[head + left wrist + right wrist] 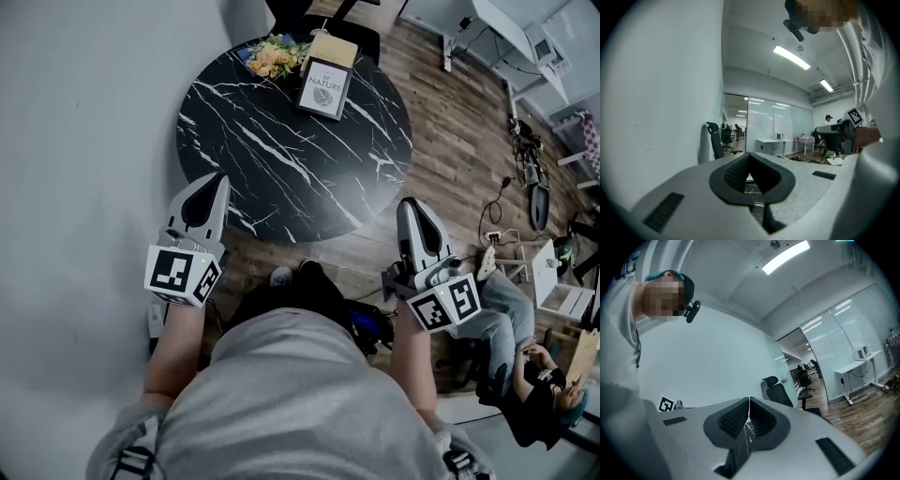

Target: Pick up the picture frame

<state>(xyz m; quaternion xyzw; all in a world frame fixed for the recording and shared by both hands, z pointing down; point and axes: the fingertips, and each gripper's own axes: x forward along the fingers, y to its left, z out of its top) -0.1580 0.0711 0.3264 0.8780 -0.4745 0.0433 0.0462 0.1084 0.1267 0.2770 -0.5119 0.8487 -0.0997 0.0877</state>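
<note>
The picture frame (323,89) stands at the far edge of the round black marble table (281,159); it is dark-rimmed with a white leaf print. A bunch of yellow flowers (275,58) lies to its left and a light wooden board (334,47) behind it. My left gripper (217,179) hovers at the table's near left edge, jaws together and empty. My right gripper (410,204) is past the near right edge, over the wood floor, also shut on nothing. In the left gripper view (750,154) and the right gripper view (749,400) the tips meet; the frame is not seen there.
A white wall (75,187) runs close along the left side. A dark chair (319,14) stands beyond the table. Cables and a power strip (502,239) lie on the floor to the right, where a person (534,375) sits low.
</note>
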